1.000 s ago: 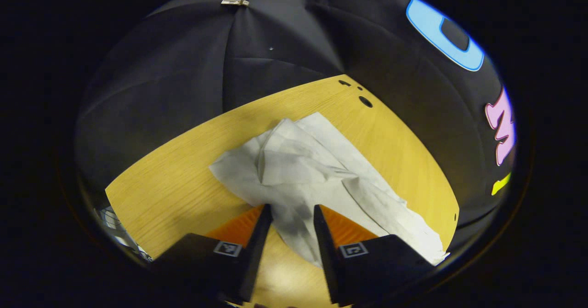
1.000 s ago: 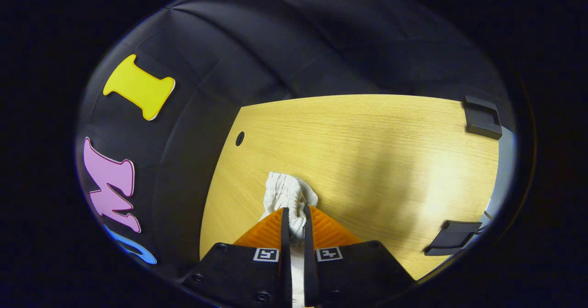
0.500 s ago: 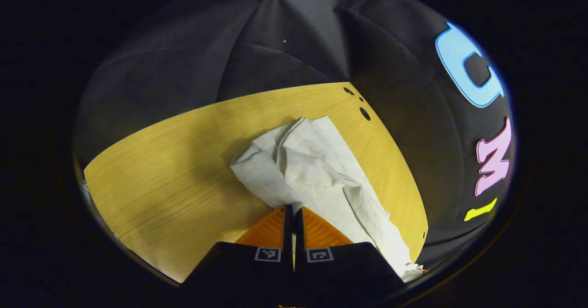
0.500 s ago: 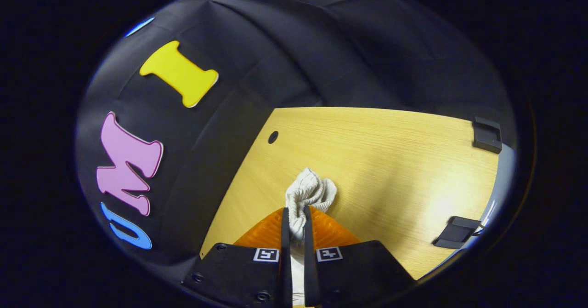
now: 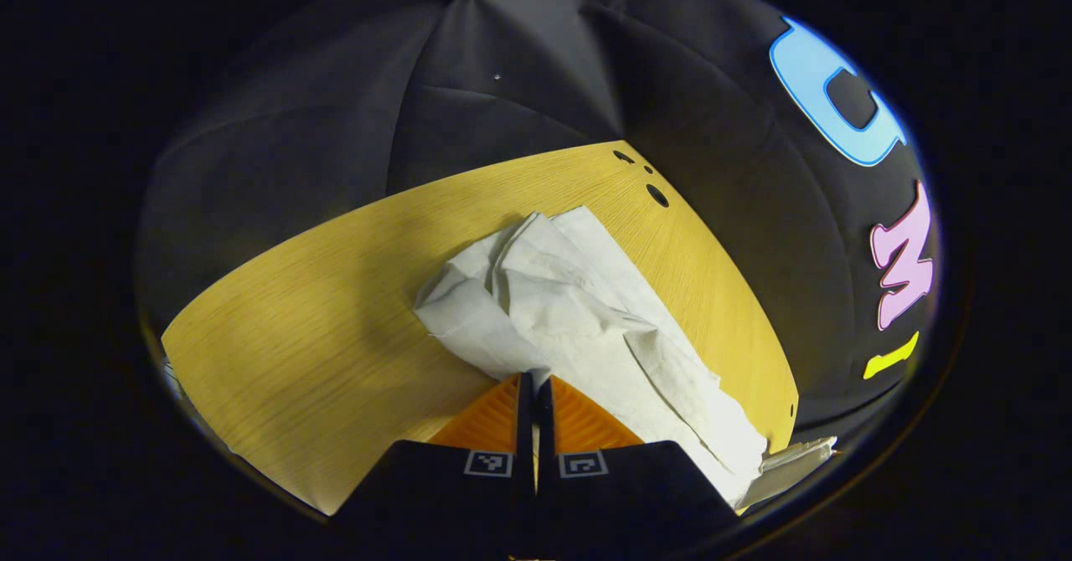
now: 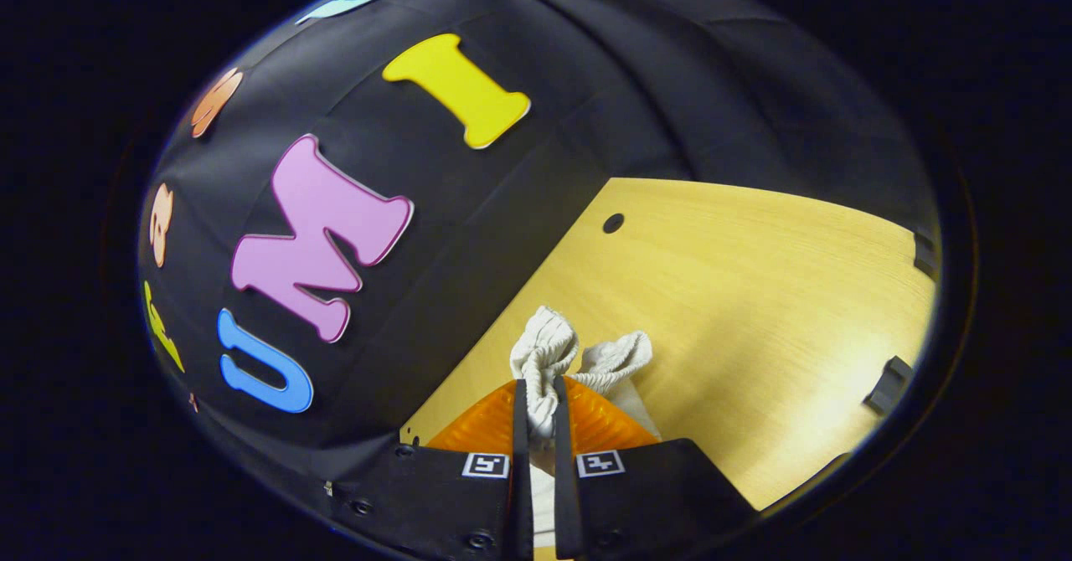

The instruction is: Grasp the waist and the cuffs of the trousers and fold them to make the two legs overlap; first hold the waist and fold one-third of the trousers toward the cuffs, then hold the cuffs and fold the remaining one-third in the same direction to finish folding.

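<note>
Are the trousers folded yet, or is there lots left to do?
Just started. Done: both tools have their grips. The left tool is shut on the cuff end of the trousers; the right tool pinches the gathered waist. In hand: the cloth lies crumpled on the table, legs not yet neatly overlapped. Left: lining up the legs, then both one-third folds.

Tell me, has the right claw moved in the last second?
Yes. The right claw, shut on the trousers, has swung left: the table hole slid rightward.
</note>
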The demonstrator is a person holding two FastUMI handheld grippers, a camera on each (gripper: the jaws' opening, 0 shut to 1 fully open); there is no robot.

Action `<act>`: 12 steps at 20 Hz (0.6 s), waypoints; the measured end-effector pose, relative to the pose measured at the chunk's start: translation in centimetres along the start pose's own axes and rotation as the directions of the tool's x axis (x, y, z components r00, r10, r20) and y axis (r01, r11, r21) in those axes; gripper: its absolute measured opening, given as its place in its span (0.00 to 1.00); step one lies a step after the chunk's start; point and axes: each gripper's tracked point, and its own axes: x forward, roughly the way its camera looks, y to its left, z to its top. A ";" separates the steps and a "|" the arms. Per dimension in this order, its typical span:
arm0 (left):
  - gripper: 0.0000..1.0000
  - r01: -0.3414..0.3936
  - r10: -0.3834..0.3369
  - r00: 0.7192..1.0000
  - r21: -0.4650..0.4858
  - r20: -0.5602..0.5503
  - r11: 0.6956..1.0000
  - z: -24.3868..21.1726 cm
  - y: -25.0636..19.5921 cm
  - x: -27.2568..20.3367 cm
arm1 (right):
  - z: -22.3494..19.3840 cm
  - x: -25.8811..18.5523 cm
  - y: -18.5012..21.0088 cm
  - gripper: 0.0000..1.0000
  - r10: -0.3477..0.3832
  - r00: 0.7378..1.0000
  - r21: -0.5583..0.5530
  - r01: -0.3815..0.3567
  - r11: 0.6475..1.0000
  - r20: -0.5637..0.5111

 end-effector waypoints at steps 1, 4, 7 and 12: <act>0.06 0.002 -0.002 1.000 -0.001 0.000 1.000 0.0 0.0 0.0 | -1.2 0.4 1.4 0.14 0.017 1.000 -0.039 -0.017 0.999 -0.011; 0.06 0.006 -0.006 1.000 0.006 -0.003 1.000 0.0 0.0 0.0 | -4.7 1.3 5.3 0.14 0.069 0.997 -0.145 -0.073 0.987 -0.034; 0.06 0.013 -0.013 1.000 0.003 0.000 1.000 0.2 -0.1 0.0 | -9.8 1.7 9.0 0.14 0.111 0.988 -0.232 -0.133 0.964 -0.105; 0.06 0.025 -0.025 1.000 -0.015 0.011 1.000 0.2 -0.1 0.1 | -19.4 4.0 11.4 0.14 0.106 0.960 -0.376 -0.200 0.905 -0.258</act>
